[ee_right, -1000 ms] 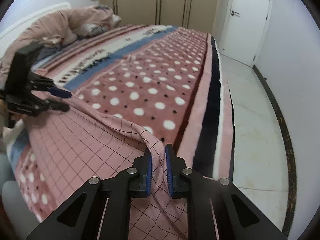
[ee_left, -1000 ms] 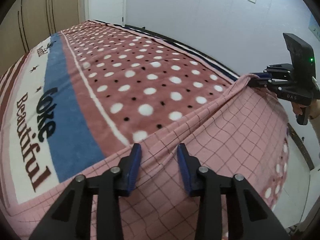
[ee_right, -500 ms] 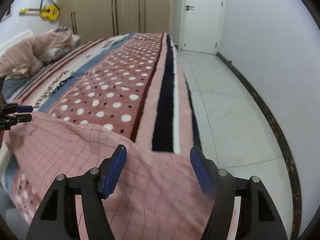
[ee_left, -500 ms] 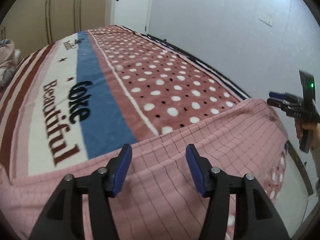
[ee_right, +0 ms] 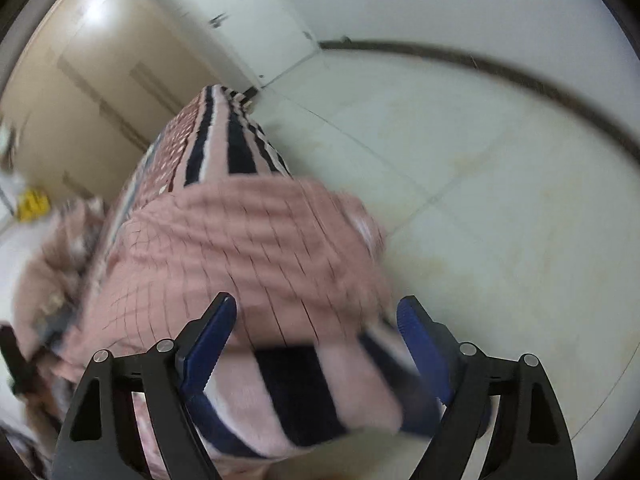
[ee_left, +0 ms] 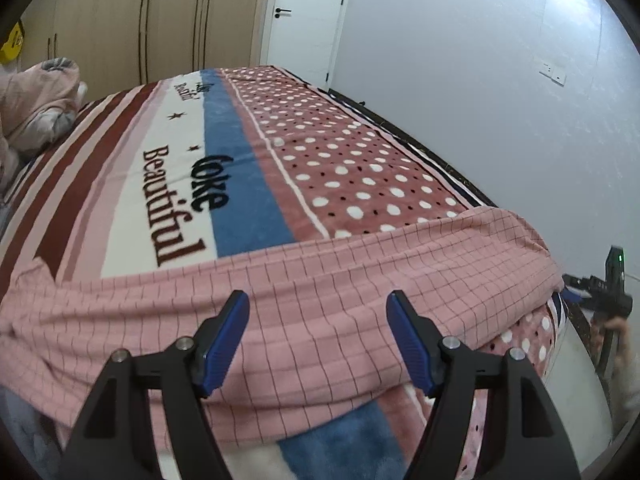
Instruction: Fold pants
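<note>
1. Left wrist view:
   - Lettering "Beautiful" and, beside it, what reads as "oke" on the white and blue bands of a striped, polka-dotted bed blanket (ee_left: 248, 196); smaller writing farther up, too small to read.
   - Pink checked pants (ee_left: 320, 300) laid flat across the near end of the bed, over the blanket, one end draped past the right edge.
   - Left gripper (ee_left: 318, 338) above the pants, blue pads spread wide, pinching nothing.
   - Right gripper (ee_left: 576, 290) low at far right, just beside the draped end of the pants; too small to tell spread or pressed together.
   - Rumpled pink bedding (ee_left: 36, 100) at far left; tan wardrobe doors (ee_left: 152, 20) and a white door (ee_left: 308, 20) behind; a wall switch plate (ee_left: 553, 73) on the right.

2. Right wrist view (motion-blurred):
   - Right gripper (ee_right: 316, 340) with blue pads spread wide, nothing between them but the bed corner beyond.
   - Pants (ee_right: 240, 248) over the corner, above navy and pink blanket stripes (ee_right: 296, 392).
   - Pale tiled floor (ee_right: 500, 200) to the right; a yellow object (ee_right: 34, 204) at left, too blurred to identify.
</note>
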`<action>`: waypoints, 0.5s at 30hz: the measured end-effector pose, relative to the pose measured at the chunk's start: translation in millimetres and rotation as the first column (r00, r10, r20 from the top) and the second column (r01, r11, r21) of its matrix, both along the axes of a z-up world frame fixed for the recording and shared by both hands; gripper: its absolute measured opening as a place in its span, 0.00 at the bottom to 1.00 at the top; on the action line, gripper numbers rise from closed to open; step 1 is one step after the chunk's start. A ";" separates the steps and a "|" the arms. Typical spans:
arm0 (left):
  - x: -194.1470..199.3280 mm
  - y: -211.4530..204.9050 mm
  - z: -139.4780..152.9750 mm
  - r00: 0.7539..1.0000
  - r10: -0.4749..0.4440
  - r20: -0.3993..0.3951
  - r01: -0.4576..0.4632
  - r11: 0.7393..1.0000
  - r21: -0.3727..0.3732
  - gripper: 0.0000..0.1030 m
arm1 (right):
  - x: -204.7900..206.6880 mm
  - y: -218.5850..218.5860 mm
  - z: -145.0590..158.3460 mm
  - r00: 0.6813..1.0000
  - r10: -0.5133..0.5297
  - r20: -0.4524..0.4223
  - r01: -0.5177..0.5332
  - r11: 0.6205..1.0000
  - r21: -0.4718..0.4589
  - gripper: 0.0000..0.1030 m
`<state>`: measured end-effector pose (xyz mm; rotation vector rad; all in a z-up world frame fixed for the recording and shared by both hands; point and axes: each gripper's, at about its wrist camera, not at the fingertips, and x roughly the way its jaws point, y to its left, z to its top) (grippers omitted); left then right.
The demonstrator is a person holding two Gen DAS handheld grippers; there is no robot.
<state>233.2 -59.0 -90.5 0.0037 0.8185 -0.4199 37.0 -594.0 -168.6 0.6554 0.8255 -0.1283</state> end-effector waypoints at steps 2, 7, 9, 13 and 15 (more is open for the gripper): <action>-3.3 0.0 -0.4 1.000 0.005 -0.005 -0.005 1.000 0.010 0.65 | -11.4 2.0 -11.6 0.999 -0.023 0.045 0.018 0.995 0.101 0.79; -5.6 -2.0 0.1 1.000 0.006 -0.007 -0.006 1.000 0.013 0.65 | -4.8 7.8 -22.0 0.993 -0.039 0.114 0.018 0.985 0.174 0.81; -6.0 -2.5 2.0 1.000 0.008 0.002 -0.008 1.000 0.008 0.65 | 1.6 8.2 -26.1 0.991 -0.049 0.123 0.026 0.982 0.186 0.81; -6.6 -0.2 5.3 1.000 0.019 0.024 -0.019 1.000 0.000 0.65 | 26.2 11.2 -31.6 0.983 -0.092 0.162 0.058 0.977 0.204 0.77; -7.3 3.1 6.5 0.999 0.032 0.038 -0.032 0.999 -0.006 0.65 | 30.4 15.5 -27.4 0.976 -0.110 0.186 0.075 0.980 0.184 0.64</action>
